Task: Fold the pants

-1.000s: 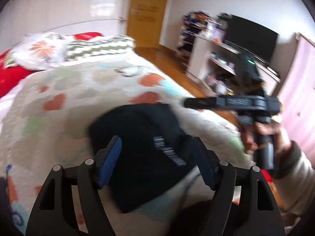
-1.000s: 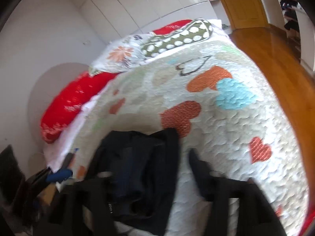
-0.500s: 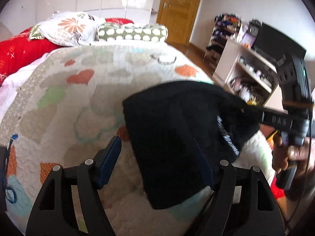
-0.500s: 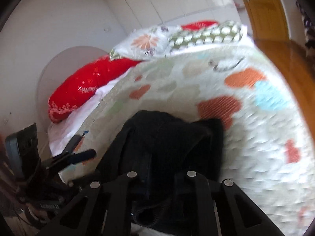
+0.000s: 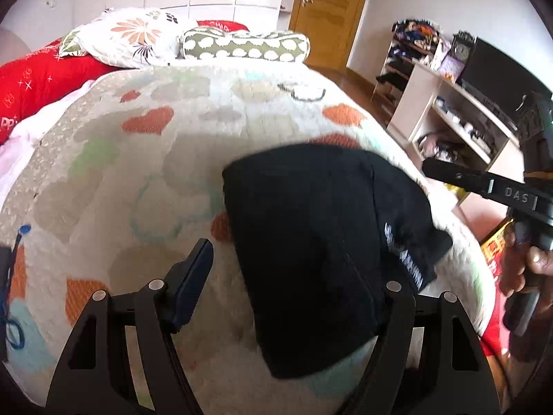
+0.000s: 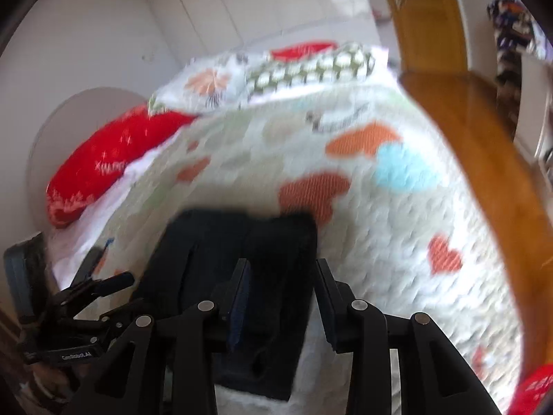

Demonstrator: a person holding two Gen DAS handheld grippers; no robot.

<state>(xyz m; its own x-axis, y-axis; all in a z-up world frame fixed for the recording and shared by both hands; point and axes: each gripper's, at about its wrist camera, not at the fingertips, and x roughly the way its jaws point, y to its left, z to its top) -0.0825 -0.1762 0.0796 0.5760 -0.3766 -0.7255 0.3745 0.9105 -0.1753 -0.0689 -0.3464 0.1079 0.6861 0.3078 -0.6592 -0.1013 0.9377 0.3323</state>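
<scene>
Your left hand-held gripper is pitched down, jaws spread wide, nothing pinched. Your right hand-held gripper also points down; its jaws have just been opening, gap moderate, pads not pressing. Your right hand wraps its handle.

We've got the folded pants lying on the bed near its foot, pillows behind them at the head. To the right of the bed stands a shelf, with a door behind it.
</scene>
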